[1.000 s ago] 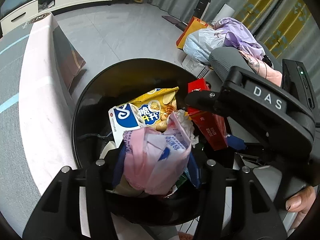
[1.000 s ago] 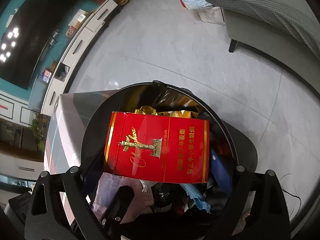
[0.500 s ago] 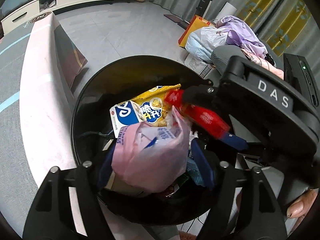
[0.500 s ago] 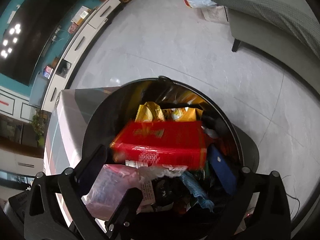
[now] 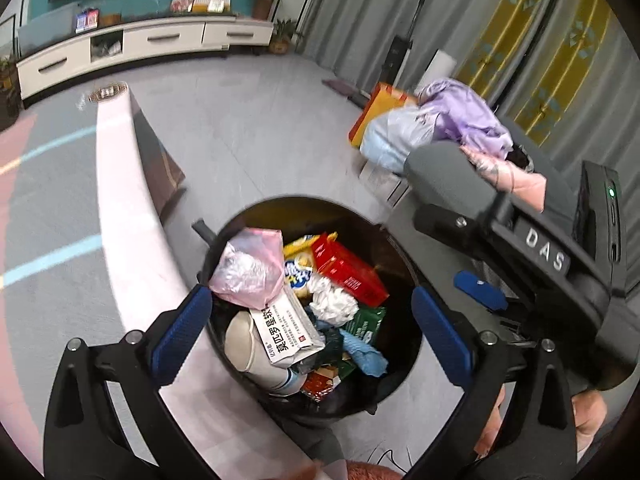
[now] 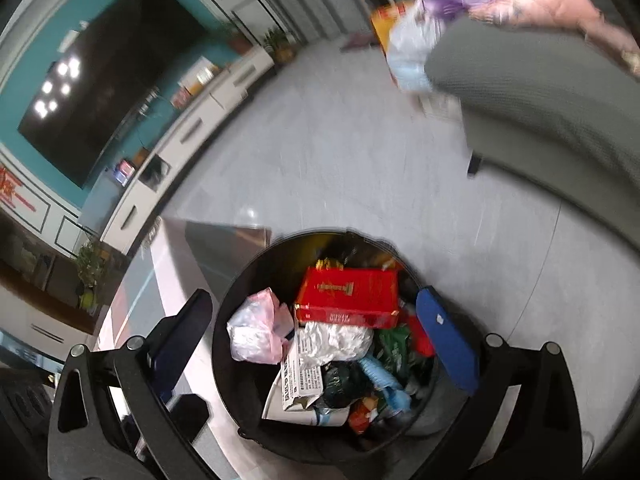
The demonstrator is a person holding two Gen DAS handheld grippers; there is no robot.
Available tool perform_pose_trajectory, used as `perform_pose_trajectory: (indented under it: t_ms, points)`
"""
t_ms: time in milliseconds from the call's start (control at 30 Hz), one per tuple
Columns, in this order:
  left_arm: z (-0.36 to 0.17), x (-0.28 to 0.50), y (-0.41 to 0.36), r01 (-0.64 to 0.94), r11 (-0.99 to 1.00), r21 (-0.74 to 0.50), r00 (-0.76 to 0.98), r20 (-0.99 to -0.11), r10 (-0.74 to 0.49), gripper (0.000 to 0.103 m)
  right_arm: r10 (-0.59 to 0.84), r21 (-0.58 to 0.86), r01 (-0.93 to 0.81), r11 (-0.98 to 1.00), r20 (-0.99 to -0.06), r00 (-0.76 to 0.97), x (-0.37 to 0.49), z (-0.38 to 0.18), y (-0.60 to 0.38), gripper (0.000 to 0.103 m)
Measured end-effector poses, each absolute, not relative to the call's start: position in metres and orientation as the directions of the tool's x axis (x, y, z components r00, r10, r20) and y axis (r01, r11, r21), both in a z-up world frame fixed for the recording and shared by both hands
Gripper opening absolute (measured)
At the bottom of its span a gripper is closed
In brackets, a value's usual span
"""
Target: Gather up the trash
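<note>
Left wrist view: the black trash bin (image 5: 408,344) sits on the floor against a pale table edge (image 5: 132,216); its near rim is cut off behind the left gripper (image 5: 312,332). That gripper's jaws are opening, with nothing between them. Counted inside the bin: one pink plastic bag (image 5: 248,268), one red box (image 5: 348,272), one white carton (image 5: 288,328), one crumpled white wad (image 5: 332,300). The litter beneath them is a jumble, hard to separate. The right gripper (image 5: 480,284) enters from the right, partly cut off.

Right wrist view: motion blur softens the room. The right gripper's jaws stand wide apart and empty above the bin. The red box lies flat on top, gold emblem up, with the pink bag just beside it. The lowest scraps are possibly wrappers.
</note>
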State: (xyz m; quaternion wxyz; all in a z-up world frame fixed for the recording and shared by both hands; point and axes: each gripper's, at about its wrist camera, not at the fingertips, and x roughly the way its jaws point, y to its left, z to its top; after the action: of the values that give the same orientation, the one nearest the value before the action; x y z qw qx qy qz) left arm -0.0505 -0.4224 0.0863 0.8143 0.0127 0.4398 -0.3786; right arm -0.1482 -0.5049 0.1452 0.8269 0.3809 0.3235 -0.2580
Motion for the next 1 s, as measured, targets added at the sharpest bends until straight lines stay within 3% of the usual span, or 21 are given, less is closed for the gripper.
perform_pose_trajectory:
  t_ms: [400, 1000]
  points:
    - [0.138, -0.079, -0.383, 0.622, 0.742, -0.25, 0.438, -0.675, -0.594, 0.1, -0.349, 0.328, 0.681, 0.655, -0.668, 0.657, -0.181, 0.192, -0.477, 0.1]
    - [0.138, -0.081, -0.363, 0.593, 0.774, -0.223, 0.466, -0.689, -0.556, 0.1, -0.349, 0.252, 0.661, 0.707, -0.688, 0.636, -0.166, 0.191, -0.461, 0.1]
